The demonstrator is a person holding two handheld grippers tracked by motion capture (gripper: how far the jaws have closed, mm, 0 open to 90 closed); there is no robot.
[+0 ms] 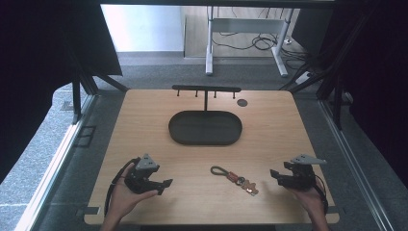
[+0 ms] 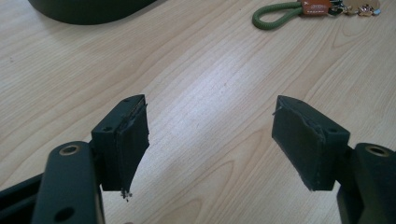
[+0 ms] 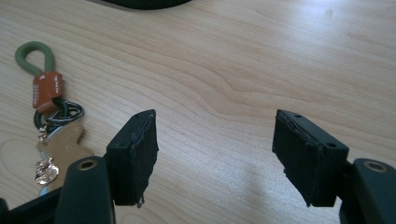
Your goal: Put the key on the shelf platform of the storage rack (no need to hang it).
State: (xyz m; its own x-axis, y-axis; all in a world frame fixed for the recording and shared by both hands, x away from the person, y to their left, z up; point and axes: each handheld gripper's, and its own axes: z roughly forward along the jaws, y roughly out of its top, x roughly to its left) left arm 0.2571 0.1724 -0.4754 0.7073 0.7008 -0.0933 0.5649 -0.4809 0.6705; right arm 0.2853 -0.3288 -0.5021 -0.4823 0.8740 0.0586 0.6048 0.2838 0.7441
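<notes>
Keychain: flat on tabletop, near edge, between your grippers, within either's reach. Tray, hook rack behind: likely destination. Left gripper, right gripper: fingers wide, empty, flanking keychain.

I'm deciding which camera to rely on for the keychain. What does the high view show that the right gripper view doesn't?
The high view takes in the black T-shaped hook rack, the whole dark oval tray, a small dark round disc, the left hand-held gripper and the grey floor beyond. The right gripper view brings out the keychain's details: its orange leather tab, black ring and tan flat charm. Both show the green-looped keychain, the light wooden table and the open right hand-held gripper.
</notes>
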